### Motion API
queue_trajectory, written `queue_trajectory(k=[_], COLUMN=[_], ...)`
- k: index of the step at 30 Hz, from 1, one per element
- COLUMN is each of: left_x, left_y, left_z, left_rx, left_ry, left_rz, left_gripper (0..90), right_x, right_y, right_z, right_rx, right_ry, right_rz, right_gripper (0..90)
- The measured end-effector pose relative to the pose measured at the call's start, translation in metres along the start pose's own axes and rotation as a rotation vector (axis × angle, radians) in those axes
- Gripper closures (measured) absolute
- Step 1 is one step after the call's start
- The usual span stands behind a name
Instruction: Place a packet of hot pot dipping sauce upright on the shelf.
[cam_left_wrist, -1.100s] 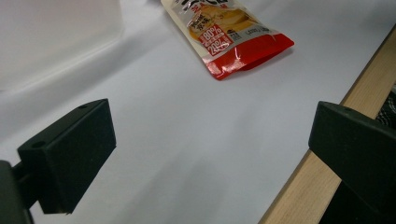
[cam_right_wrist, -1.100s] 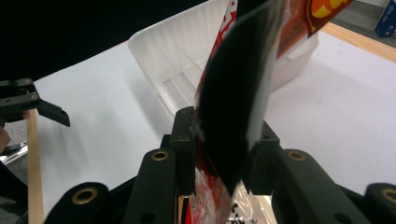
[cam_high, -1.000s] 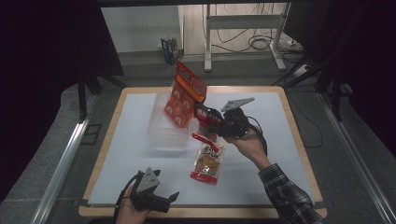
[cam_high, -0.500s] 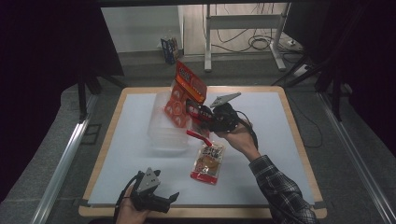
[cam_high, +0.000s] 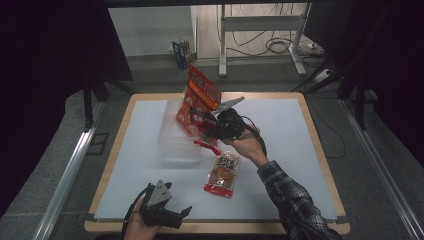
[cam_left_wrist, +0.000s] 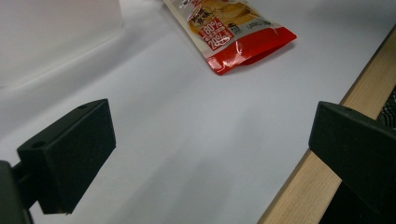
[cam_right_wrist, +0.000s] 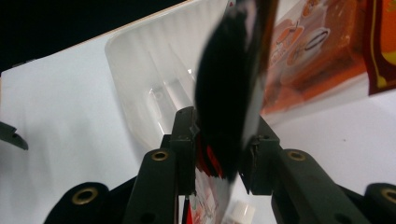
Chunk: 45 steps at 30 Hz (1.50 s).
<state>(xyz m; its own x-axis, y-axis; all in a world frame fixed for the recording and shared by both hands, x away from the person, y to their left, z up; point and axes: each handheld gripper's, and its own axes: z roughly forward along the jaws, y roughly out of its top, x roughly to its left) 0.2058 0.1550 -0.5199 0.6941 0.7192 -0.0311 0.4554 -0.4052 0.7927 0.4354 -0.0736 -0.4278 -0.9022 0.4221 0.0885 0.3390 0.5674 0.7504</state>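
Right gripper carrying a snack pouch over the clear tub

The right gripper (cam_high: 207, 125) has its fingers (cam_right_wrist: 184, 140) pinching a dark red-and-white snack pouch (cam_right_wrist: 229, 93), held up just above the clear plastic container (cam_high: 175, 140) that has an orange snack bag (cam_high: 200, 95) propped in it. Another pouch (cam_high: 223, 174) lies flat on the white counter (cam_high: 300, 150), just in front of the container. Left gripper (cam_high: 182, 214) sits at the counter's near edge, fingers (cam_left_wrist: 70, 154) spread wide with nothing between them.
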Motion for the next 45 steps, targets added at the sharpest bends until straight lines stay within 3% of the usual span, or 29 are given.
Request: queue_trajectory(k=[12,17,29,45], left_x=[-0.001,-0.001,-0.002,-0.002], left_y=[0.000,0.000,0.000,0.000], left_z=[0.001,0.001,0.000,0.001], left_rx=[0.001,0.002,0.003,0.005], left_ry=[-0.003,-0.005,-0.011,-0.016], left_rz=[0.000,0.002,0.004,0.009], left_gripper=[0.7,0.7,0.7,0.7], right_x=[0.008,0.015,0.021,0.025], right_y=[0.012,0.017,0.022,0.032], right_z=[0.020,0.031,0.055,0.067], right_rx=[0.013,0.031,0.045,0.013], right_ry=[-0.011,-0.023,-0.012,0.008], right_rz=[-0.044,-0.088,-0.089,-0.103], right_gripper=[69.1,69.0,69.1,69.3])
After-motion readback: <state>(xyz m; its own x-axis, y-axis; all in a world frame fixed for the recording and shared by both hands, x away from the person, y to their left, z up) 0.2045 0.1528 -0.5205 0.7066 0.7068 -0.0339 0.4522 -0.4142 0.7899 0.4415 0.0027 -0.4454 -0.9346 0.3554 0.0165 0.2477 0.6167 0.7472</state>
